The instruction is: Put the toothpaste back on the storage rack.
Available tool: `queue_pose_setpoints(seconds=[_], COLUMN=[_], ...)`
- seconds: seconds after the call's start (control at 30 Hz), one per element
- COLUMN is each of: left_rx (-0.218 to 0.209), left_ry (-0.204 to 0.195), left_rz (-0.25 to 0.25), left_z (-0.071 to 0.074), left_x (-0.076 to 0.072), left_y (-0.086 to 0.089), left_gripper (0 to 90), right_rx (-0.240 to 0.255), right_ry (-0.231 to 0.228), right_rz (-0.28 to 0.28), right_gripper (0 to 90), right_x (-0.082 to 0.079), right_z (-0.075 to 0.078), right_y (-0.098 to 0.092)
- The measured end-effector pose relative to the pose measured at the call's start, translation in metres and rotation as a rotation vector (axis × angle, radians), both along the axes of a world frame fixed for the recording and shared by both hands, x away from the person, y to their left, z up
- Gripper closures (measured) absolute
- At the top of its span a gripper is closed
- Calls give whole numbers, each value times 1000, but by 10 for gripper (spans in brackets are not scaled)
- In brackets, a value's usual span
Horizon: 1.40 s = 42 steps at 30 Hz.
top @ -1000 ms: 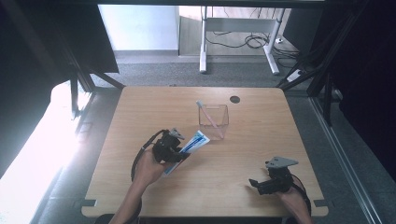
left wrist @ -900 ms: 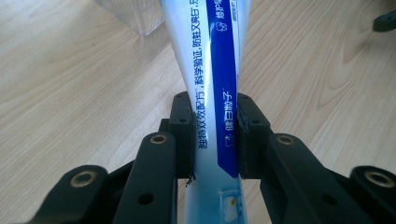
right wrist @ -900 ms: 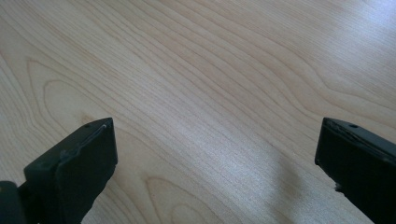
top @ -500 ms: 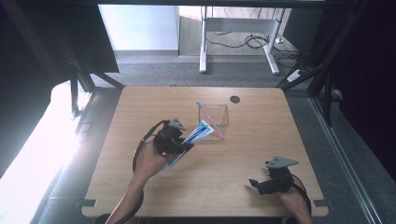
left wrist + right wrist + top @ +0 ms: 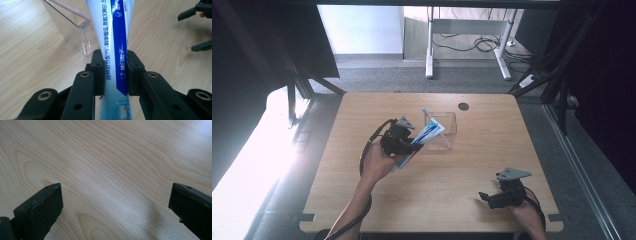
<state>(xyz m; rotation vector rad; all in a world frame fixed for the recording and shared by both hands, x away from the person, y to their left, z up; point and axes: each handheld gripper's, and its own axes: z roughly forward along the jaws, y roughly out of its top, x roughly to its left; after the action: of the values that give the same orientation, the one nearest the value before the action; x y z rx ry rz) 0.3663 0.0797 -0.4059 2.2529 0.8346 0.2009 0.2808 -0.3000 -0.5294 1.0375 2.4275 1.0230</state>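
Printed lettering on the blue-and-white toothpaste tube (image 5: 117, 47) is legible in the left gripper view, while in the high view the tube (image 5: 426, 135) is seen slanted, its far end over the rim of the clear square plastic container (image 5: 447, 131). A pink stick (image 5: 71, 11) is seen leaning inside that container. The left gripper (image 5: 404, 142) is clamped on the tube, beside the container. The right gripper (image 5: 489, 197), well apart from the container, is held wide open over the bare light wooden table (image 5: 112, 170).
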Motion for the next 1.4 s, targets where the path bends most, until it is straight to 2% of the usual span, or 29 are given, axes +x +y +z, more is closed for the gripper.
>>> queue_pose_setpoints(seconds=[0.63, 0.93, 1.4], left_rx=[-31, -19, -36], left_ry=[-35, -58, -101], left_rz=[29, 19, 7], left_z=[6, 12, 24], left_x=[29, 43, 65], left_y=[-14, -27, -49], left_gripper=[724, 724, 724], right_rx=[-4, -3, -1], right_ry=[2, 2, -9], right_rz=[4, 5, 10], right_gripper=[0, 0, 1], right_x=[0, 0, -1], right_z=[0, 0, 1], right_y=[1, 1, 1])
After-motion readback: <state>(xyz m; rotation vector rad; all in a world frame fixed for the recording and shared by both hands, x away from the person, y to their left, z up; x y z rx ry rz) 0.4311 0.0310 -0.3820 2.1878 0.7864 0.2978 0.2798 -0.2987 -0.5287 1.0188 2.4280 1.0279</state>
